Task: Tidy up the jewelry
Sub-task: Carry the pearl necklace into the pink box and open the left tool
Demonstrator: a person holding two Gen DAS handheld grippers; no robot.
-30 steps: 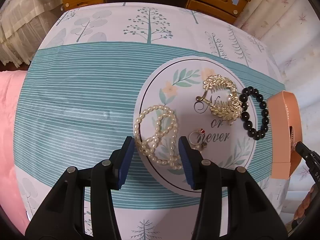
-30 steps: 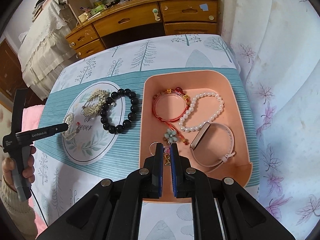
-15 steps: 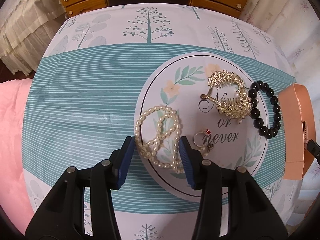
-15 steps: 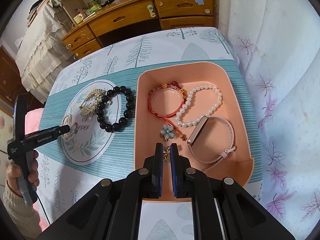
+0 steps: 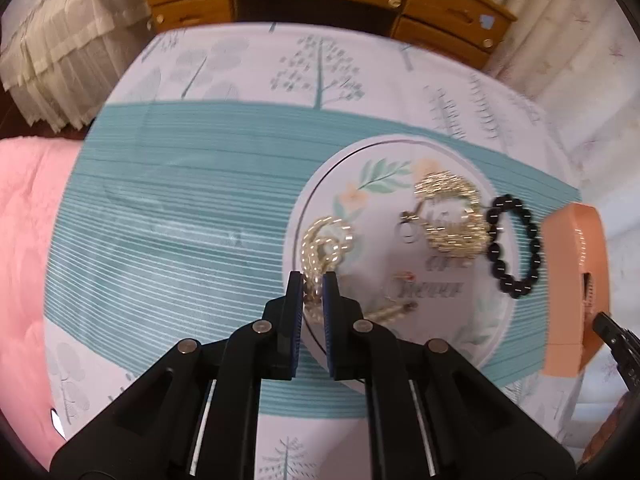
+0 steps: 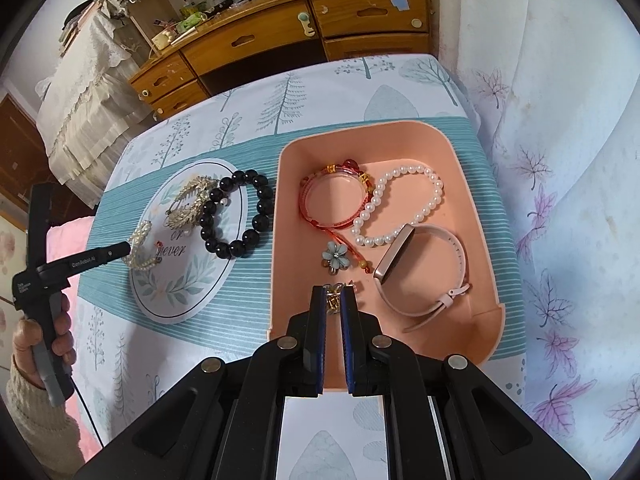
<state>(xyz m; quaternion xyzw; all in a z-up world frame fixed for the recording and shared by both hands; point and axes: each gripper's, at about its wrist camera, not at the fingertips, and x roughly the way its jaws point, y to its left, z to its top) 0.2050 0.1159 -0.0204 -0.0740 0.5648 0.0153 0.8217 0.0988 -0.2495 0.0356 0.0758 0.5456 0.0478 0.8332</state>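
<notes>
pink tray [image 6: 476, 184], pearl bracelet [image 6: 400, 208], watch [image 6: 420, 268]

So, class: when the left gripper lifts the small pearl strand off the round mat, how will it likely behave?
Probably floppy: the pearl strand lies bunched in loose loops. Since the left gripper pinches only its near end, the rest would likely dangle and swing. Smooth round beads might slip.

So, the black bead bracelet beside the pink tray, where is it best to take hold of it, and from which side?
Probably from above, fingers pointing down. The black bead bracelet lies flat as an open ring, so one finger can go inside the ring and one outside, pinching a bead or two. Its right arc, nearest the pink tray, looks best: the left arc touches the gold hair comb.
</notes>
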